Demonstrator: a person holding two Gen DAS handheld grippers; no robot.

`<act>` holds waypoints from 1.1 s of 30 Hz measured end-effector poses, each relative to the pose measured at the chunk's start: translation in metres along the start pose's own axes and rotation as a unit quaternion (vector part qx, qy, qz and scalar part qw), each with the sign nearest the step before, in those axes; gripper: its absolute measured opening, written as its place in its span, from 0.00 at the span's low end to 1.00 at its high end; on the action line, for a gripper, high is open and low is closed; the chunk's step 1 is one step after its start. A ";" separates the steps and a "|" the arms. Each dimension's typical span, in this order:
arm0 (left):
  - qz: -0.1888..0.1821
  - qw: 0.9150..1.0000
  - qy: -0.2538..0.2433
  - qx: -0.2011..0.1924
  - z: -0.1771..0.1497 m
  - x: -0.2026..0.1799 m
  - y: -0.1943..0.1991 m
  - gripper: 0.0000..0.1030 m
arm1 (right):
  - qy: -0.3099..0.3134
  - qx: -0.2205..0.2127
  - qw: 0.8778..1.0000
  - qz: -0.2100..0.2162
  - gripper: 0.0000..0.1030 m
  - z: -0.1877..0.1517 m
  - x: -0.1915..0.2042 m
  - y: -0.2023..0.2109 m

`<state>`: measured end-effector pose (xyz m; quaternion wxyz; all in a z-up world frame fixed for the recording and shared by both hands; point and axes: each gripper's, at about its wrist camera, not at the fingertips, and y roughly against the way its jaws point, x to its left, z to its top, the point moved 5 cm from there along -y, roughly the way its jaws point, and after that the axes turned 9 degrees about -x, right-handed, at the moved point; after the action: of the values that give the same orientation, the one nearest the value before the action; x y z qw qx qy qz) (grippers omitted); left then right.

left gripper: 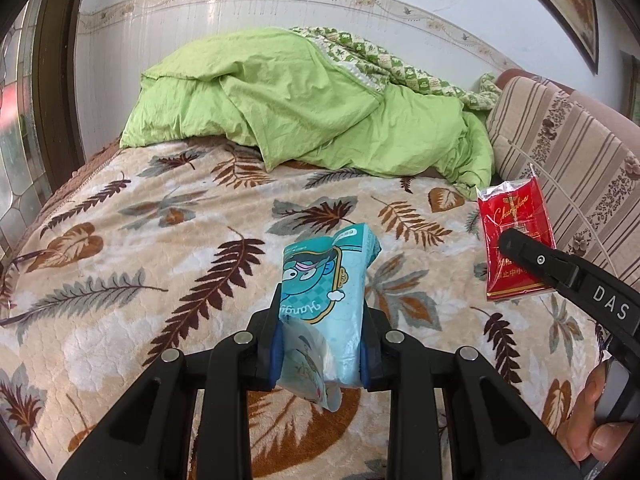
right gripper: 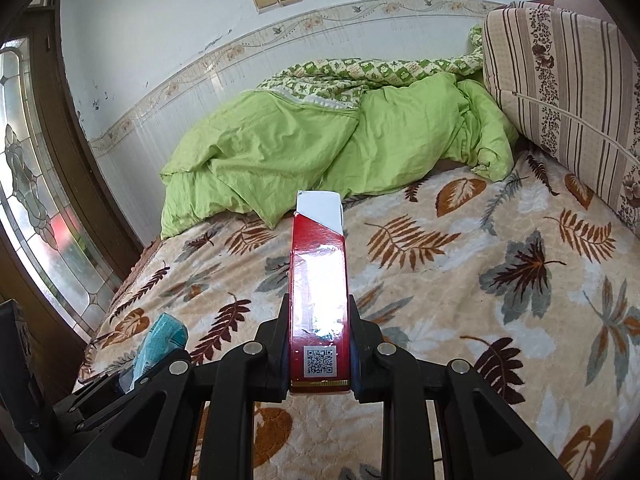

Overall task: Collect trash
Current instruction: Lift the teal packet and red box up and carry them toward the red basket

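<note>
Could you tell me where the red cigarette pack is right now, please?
The red cigarette pack is clamped in the right claw, raised above the leaf-patterned blanket; in the left wrist view it sits far right.

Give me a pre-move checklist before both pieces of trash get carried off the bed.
1. Left tool clamped on the blue wrapper: ok, both pads press its sides.
2. Right tool clamped on the red cigarette pack: ok, held by its narrow sides.
3. Both items lifted clear of the leaf-pattern blanket: ok.
4. Wrapper grip secure: cannot tell, its lower end hangs crumpled below the pads.
5. Trash bin in reach: cannot tell, none in either view.
6. More trash left on the blanket: ok, none visible, though the green quilt may hide some.
</note>
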<state>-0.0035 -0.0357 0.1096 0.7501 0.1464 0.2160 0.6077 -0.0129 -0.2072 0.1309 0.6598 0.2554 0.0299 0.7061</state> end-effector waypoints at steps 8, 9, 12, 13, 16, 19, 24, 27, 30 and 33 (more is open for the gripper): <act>-0.031 0.999 0.012 0.003 -0.002 -0.008 0.020 0.26 | -0.011 -0.008 1.000 -0.002 0.22 -0.004 -0.007 0.032; -0.034 0.999 0.015 0.003 -0.002 -0.009 0.022 0.26 | -0.015 -0.005 1.000 -0.004 0.22 -0.008 -0.010 0.037; -0.045 0.999 0.011 0.004 -0.006 -0.017 0.032 0.26 | -0.026 0.007 1.000 0.001 0.22 -0.019 -0.016 0.056; -0.049 0.999 0.010 0.005 -0.008 -0.019 0.035 0.26 | -0.021 0.008 1.000 -0.002 0.22 -0.021 -0.018 0.061; -0.064 0.998 0.006 0.004 -0.011 -0.029 0.048 0.26 | -0.020 0.010 1.000 -0.009 0.22 -0.027 -0.026 0.080; -0.077 0.997 0.000 0.003 -0.013 -0.037 0.062 0.26 | -0.028 0.009 0.999 -0.016 0.22 -0.029 -0.036 0.099; -0.098 0.995 -0.001 -0.008 -0.006 -0.044 0.090 0.26 | -0.050 0.009 0.999 -0.018 0.22 -0.029 -0.045 0.125; -0.112 0.994 0.003 -0.012 -0.001 -0.047 0.106 0.26 | -0.055 0.001 0.998 -0.013 0.22 -0.026 -0.044 0.142; -0.126 0.992 0.008 -0.016 0.001 -0.049 0.122 0.26 | -0.057 -0.007 0.998 -0.008 0.22 -0.022 -0.041 0.158; -0.136 0.990 0.010 -0.020 0.003 -0.050 0.135 0.26 | -0.057 -0.011 0.998 -0.001 0.22 -0.019 -0.036 0.171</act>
<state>-0.1252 -0.0546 0.1848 0.8265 0.0941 0.2293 0.5055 -0.1769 -0.2574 0.1675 0.6639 0.2877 -0.0156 0.6901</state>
